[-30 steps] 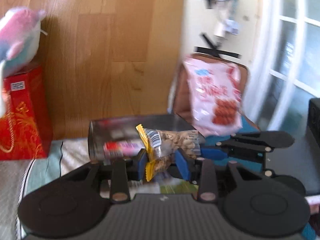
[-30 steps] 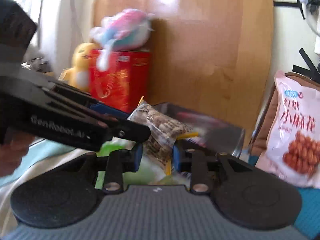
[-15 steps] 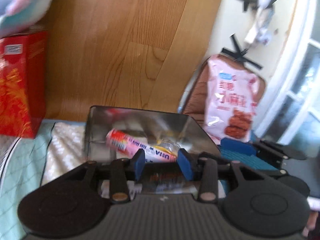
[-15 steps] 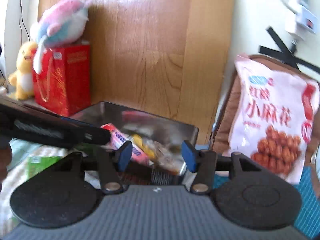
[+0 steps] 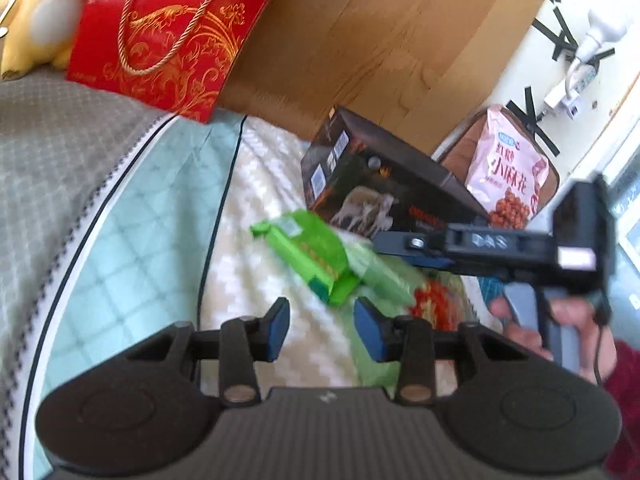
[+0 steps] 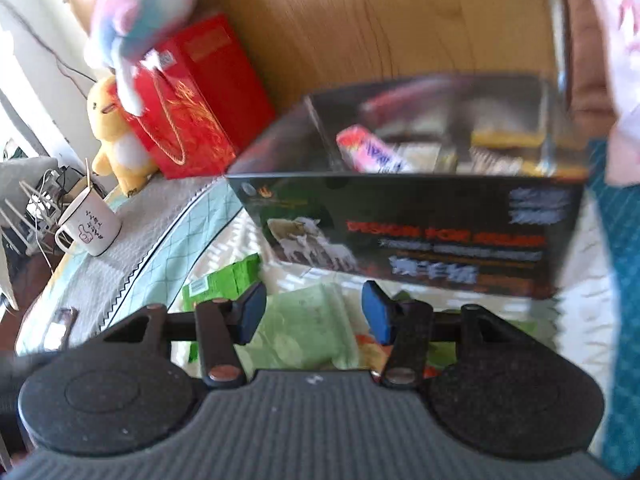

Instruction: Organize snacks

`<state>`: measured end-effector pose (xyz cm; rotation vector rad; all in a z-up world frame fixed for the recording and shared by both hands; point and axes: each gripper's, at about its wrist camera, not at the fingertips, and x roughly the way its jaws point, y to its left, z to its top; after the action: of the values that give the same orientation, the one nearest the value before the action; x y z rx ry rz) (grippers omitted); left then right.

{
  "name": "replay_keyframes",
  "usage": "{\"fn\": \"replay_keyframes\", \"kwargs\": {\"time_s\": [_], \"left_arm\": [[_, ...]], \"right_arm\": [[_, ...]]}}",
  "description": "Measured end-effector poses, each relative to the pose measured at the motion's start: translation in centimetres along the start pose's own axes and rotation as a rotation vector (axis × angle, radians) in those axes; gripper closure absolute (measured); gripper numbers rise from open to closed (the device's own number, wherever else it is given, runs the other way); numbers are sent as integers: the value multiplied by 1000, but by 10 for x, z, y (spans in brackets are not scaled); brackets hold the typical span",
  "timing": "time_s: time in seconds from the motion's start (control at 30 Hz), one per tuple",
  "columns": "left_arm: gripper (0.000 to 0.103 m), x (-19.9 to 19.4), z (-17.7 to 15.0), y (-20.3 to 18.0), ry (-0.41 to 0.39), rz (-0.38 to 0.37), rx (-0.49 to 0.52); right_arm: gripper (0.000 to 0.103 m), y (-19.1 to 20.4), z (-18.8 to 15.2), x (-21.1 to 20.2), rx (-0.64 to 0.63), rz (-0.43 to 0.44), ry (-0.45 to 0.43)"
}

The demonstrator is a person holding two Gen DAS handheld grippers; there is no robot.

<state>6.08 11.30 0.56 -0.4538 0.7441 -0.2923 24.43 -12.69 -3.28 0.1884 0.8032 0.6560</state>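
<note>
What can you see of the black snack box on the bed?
The black box looks like printed card: its long side carries a sheep photo, red lettering and pale blue characters, and its short end white labels. It stands upright with the top open and a shiny lining inside. A pink-and-white wrapped snack and yellow-edged packets lie in it. It rests on the quilted bedspread before a wooden board, with green packets in front. No gripper touches it.

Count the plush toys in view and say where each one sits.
2. A pink, white and blue plush sits on top of the red gift bag. A yellow duck plush sits beside that bag, by the white mug. Others may be out of frame.
</note>
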Motion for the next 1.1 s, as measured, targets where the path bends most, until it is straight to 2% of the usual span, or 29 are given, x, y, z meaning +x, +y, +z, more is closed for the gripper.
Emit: {"fn": "replay_keyframes", "kwargs": {"time_s": [0.07, 0.2, 0.33, 0.4, 0.47, 0.57, 0.73, 0.83, 0.87, 0.93, 1.0, 1.1], "left_arm": [[67, -6, -7, -1, 0, -13, 11], [67, -16, -20, -2, 10, -56, 34], [67, -30, -37, -5, 11, -107, 54], [67, -38, -44, -4, 5, -111, 48], [67, -45, -50, 1, 4, -100, 33], [67, -56, -57, 6, 14, -88, 28], [65, -53, -61, -3, 51, -75, 92], [71, -44, -65, -8, 68, -73, 107], [78, -42, -66, -11, 85, -96, 111], [78, -44, -64, -17, 80, -113, 111], [78, -52, -56, -28, 51, -113, 157], [78, -56, -39, -43, 21, -158, 207]], "right_arm": [[70, 1, -10, -7, 17, 35, -3], [80, 20, -48, -58, -20, 162, -35], [79, 45, -113, -84, -145, 186, 20], [77, 48, -143, -99, -189, 154, -18], [59, 47, -167, -111, -213, 129, -60], [56, 46, -188, -123, -255, 102, -90], [56, 70, -184, -108, -378, 45, -90], [55, 88, -184, -90, -478, 9, -106], [64, 93, -183, -87, -495, 9, -105], [73, 100, -180, -83, -505, 0, -93], [76, 105, -180, -90, -528, -4, -116], [77, 99, -169, -111, -499, -1, -185]]}}
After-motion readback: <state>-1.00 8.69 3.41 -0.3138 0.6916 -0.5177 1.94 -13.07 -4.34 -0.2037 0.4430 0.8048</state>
